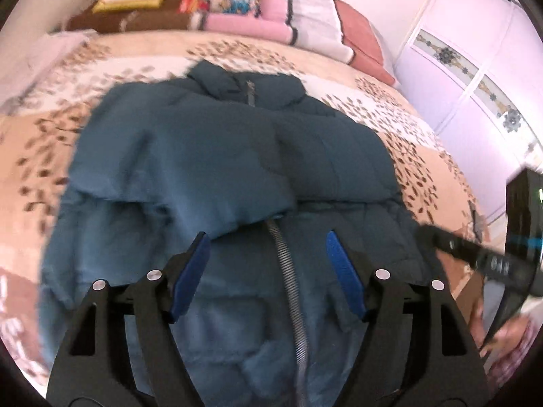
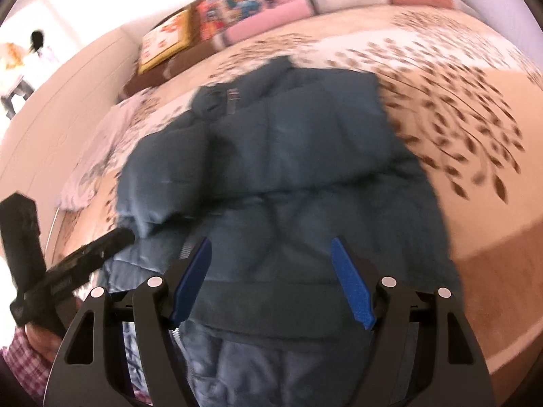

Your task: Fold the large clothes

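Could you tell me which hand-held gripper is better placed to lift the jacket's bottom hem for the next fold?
Probably the right hand-held gripper: it is open directly over the hem of the jacket. The left hand-held gripper, also open, straddles the zipper.

The jacket (image 1: pixel 217 156) is matt teal cloth, puffy and quilted, with a ribbed metal zipper (image 1: pixel 288 271) running down its near part. Under it the bedspread (image 1: pixel 390 108) is soft, matt printed fabric. The left gripper (image 1: pixel 268 254) and right gripper (image 2: pixel 271 257) are matt black plastic with shiny metal pins and rough-textured blue pads (image 2: pixel 353 288).
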`<state>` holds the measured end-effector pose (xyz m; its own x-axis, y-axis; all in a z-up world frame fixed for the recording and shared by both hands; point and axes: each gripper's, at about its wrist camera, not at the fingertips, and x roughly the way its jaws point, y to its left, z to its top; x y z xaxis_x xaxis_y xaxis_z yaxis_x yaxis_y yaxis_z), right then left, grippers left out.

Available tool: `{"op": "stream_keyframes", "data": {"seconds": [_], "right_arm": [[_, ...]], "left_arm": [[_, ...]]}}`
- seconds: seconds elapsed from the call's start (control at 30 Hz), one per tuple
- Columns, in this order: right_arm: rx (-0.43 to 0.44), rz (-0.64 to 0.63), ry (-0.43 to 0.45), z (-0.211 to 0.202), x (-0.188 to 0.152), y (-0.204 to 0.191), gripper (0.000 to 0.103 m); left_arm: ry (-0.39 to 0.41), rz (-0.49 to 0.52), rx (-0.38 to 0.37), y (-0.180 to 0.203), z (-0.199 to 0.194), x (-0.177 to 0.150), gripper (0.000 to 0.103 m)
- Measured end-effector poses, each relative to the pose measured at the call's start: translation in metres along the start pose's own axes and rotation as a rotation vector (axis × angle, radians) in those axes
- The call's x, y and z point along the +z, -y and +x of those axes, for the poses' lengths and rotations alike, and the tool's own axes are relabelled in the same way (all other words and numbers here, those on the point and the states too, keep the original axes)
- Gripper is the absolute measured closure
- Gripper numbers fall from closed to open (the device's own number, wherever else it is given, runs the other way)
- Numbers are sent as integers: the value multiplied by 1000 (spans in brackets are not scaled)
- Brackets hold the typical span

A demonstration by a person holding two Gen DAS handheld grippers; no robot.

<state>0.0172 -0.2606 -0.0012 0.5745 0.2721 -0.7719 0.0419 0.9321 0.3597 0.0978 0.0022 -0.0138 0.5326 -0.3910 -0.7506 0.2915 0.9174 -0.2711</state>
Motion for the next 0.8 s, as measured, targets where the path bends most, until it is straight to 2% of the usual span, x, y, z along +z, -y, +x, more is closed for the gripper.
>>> {"op": "stream_keyframes", "data": {"seconds": [0.17,0.4,0.47,0.57,0.67,0.73,0.8], "right_arm": [[21,-221,-19,30,7,-77,31],[-15,-459,-61,81,-2,-173,31],[-72,-552,-57,97,-11,-196,30],[-173,-627,-51,122,-21,-212,30],[-332,-669,-40,155,-24,-215,30],[-384,-675,-43,165,-22,-208,40],[-380,-645,-56,167,-17,-199,65]], "left_arm": [[44,-82,87,-44,-38,-17,31],[72,-215,140,-97,-60,-37,31],[74,-243,144,-106,-61,-41,31],[77,-274,145,-119,-63,-45,31],[76,-297,138,-125,-64,-48,31],[78,-305,133,-127,-64,-48,31],[82,-301,133,-128,-65,-49,31]]}}
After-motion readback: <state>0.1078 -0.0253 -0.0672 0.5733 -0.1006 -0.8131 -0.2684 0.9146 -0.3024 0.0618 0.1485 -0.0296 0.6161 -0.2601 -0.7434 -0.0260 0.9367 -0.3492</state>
